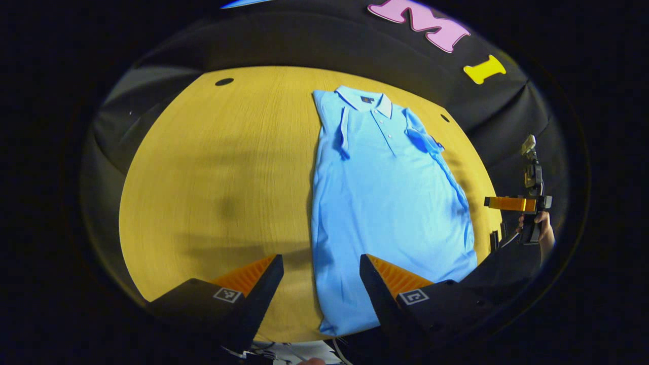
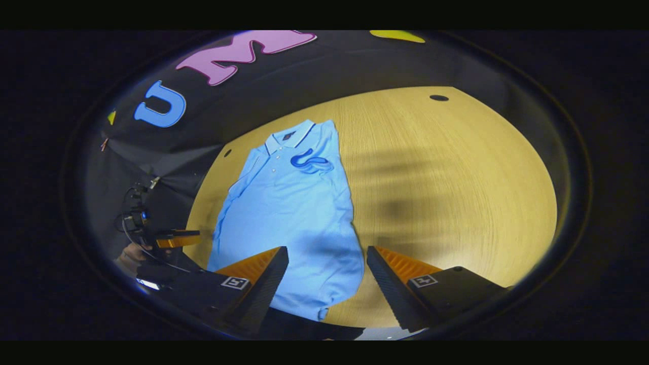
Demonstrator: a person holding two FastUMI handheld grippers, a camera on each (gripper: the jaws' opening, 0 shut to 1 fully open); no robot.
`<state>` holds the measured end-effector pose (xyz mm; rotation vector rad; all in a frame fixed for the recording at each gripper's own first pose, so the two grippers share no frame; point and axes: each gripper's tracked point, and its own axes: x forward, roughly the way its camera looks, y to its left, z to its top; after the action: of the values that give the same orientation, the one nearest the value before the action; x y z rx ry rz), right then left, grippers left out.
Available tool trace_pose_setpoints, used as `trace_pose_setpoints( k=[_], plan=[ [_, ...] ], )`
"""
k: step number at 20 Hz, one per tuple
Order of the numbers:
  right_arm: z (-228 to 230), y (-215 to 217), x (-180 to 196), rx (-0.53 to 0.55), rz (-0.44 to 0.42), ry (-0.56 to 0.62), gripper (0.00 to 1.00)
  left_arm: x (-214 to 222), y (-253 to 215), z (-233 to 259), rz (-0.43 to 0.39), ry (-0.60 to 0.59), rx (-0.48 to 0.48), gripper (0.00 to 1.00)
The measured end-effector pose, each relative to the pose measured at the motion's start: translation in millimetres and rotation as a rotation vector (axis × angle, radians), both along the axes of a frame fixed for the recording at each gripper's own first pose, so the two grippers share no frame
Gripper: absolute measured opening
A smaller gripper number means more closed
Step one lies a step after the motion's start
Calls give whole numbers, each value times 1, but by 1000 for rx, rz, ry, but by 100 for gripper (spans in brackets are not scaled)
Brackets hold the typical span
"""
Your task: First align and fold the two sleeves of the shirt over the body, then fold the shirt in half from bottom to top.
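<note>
The left gripper hangs with its two fingers spread wide apart, gripping nothing. The right gripper is likewise wide open and empty. In the left gripper view the right gripper shows far off, held by a hand.

The left tool has two wedge-shaped fingers with ribbed inner faces on black housings, each housing bearing a small square marker (black on white). The right tool looks alike. Thin cables trail from the farther tool's black handle.
</note>
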<state>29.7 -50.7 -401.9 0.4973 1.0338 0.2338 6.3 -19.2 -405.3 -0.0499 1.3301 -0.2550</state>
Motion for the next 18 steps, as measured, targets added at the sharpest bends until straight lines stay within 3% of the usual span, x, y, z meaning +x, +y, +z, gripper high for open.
trace_pose_setpoints(
  k=[8,10,11,14,16,17,18],
  plan=[
    [-41,10,-78,36,-35,203,98,-56,-19,-21,-17,111,-67,97],
    [-45,25,-97,102,-30,265,98,-63,-20,-26,-26,133,-64,97],
    [-40,30,-105,140,-44,292,90,-65,-20,-27,-39,124,-63,97],
    [-40,48,-119,246,-84,385,93,-63,-18,-28,-27,135,-54,95],
    [-44,52,-119,274,-110,393,83,-64,-17,-27,-22,138,-50,95],
    [-47,51,-119,282,-123,398,84,-64,-16,-29,-19,134,-37,95],
    [-47,50,-119,294,-137,410,75,-65,-14,-30,-18,130,-20,95]
  ],
)
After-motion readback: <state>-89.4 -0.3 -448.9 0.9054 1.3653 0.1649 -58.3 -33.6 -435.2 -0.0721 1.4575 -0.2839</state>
